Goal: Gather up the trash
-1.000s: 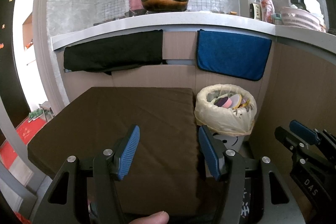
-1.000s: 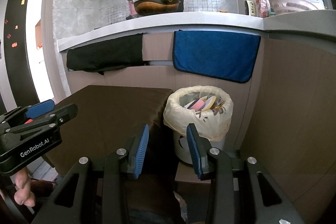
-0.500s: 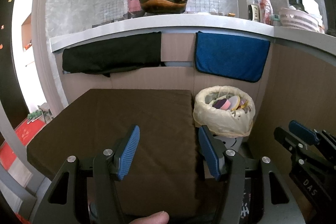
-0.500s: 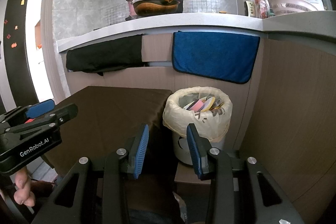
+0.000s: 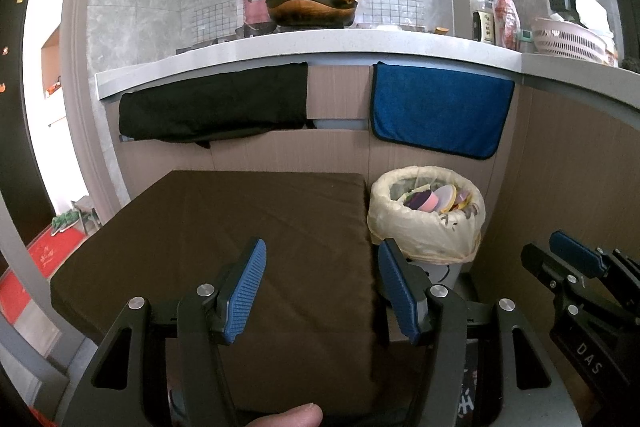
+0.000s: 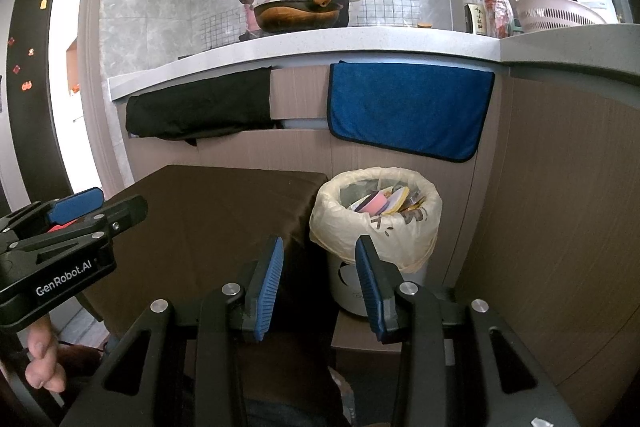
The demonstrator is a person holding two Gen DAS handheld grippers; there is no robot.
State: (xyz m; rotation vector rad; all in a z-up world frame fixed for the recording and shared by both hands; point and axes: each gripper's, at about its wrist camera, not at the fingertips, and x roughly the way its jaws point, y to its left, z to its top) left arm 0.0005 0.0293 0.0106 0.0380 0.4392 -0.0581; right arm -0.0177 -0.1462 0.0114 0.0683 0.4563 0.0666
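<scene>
**Both grippers hovering empty before a filled trash bin**

The left gripper (image 5: pixel 320 291), black with ribbed blue pads, is sitting at the lower centre of its own view, its jaws released and holding nothing, over a dark brown cloth-covered table (image 5: pixel 224 227). In the right wrist view the same gripper (image 6: pixel 84 211) is showing at the left edge, and its side is reading "GenRobot.AI" in white letters. The right gripper (image 6: pixel 318 283) is filling the lower centre of its view, jaws likewise spread apart with nothing between them; in the left wrist view it (image 5: pixel 560 259) is appearing at the right edge, with "DAS" printed on its body.

The round white trash bin (image 6: pixel 352 287), lined with a pale yellowish plastic bag (image 5: pixel 424 235), is standing just right of the table, centre right in both views. Colourful round scraps, pink, yellow and purple (image 5: pixel 434 199), are lying inside it.

A grey counter (image 5: pixel 360 45) is running across the upper half, carrying a dark wok with a wooden handle (image 5: pixel 312 9), two labelled bottles (image 5: pixel 496 17) and a pink slotted basket (image 5: pixel 568 41). A blue towel (image 5: pixel 440 111) and a black cloth (image 5: pixel 212 107) are hanging below its edge. The wall sticker of two cartoon figures is bearing Chinese characters, upper centre.
</scene>
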